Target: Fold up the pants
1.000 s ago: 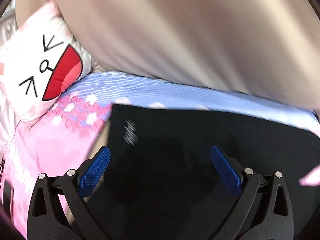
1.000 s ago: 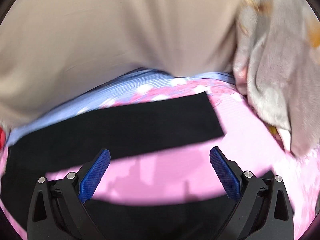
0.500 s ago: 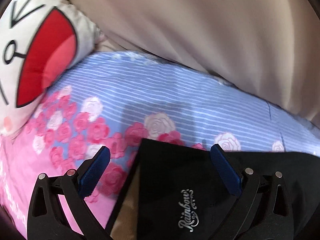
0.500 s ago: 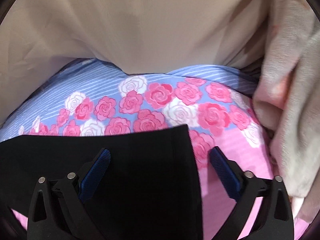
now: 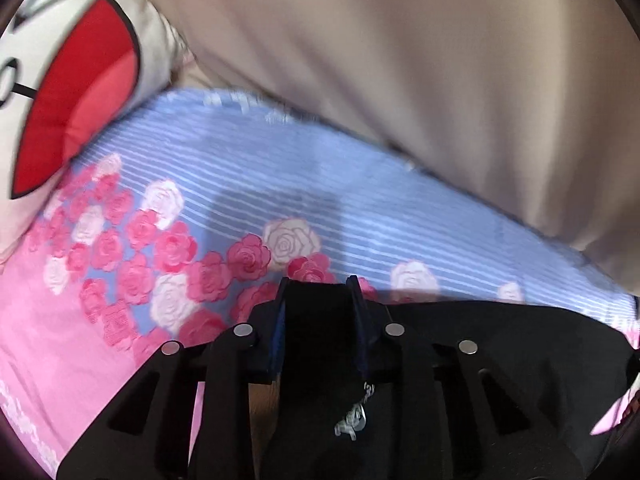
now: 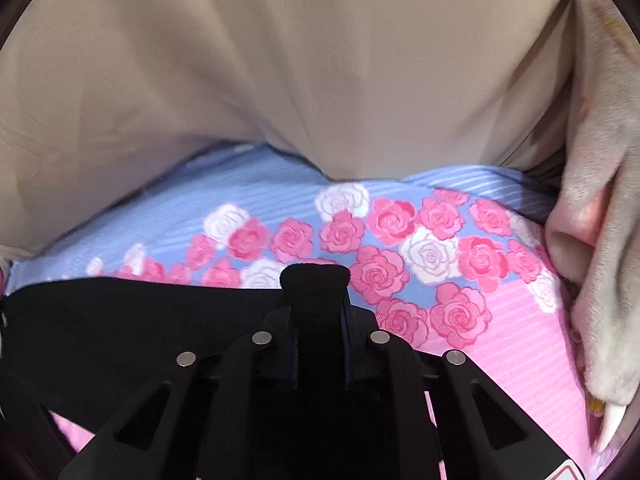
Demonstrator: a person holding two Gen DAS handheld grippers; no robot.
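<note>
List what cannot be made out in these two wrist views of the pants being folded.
- Left wrist view: the silver logo on the black pants is unreadable, blurred and partly behind the left gripper.
- Right wrist view: the pants' near part is hidden behind the right gripper.
- Both views: the pants' full shape, cut off by the edges.

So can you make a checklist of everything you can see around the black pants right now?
Surface: bed sheet, pink and blue with roses.
Job's things: black pants lying on the sheet.
Clutter: cartoon-face pillow at left; fuzzy blanket at right.
Grippers: left gripper shut on a pants corner; right gripper shut on the other corner.
Cables: nothing seen.
Surroundings: beige fabric behind the bed.
</note>
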